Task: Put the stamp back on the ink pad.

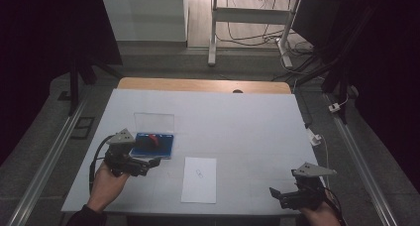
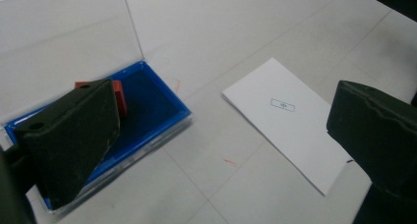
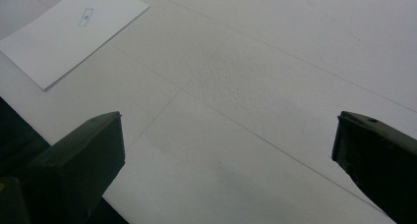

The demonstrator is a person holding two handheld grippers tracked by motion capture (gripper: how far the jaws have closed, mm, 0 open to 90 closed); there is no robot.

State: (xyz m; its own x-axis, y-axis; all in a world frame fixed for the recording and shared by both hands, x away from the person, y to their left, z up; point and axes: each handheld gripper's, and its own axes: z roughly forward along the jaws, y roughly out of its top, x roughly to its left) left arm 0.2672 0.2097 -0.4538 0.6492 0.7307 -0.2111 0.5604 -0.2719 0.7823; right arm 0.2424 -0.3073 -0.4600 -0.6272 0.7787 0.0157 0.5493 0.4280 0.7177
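Note:
A shallow blue box point(image 1: 163, 146) point(image 2: 147, 111) with its clear lid point(image 1: 154, 122) point(image 2: 59, 42) flipped back lies on the white table's left half. A small red block point(image 1: 154, 140) point(image 2: 119, 97) lies inside it. My left gripper point(image 1: 148, 165) point(image 2: 221, 121) hovers open at the box's near edge, its left jaw over the box. A white sheet of paper point(image 1: 199, 179) point(image 2: 290, 121) point(image 3: 69, 32) with a small printed mark lies flat at the table's middle front. Near the front right corner my right gripper point(image 1: 276, 195) point(image 3: 228, 135) is open over bare table, nothing between its jaws.
The white table top point(image 1: 237, 127) ends in a wooden strip point(image 1: 203, 84) at the far side. Beyond it stand a white desk frame point(image 1: 247, 18) and loose cables on the floor. Metal rails point(image 1: 44, 161) run along both sides of the table.

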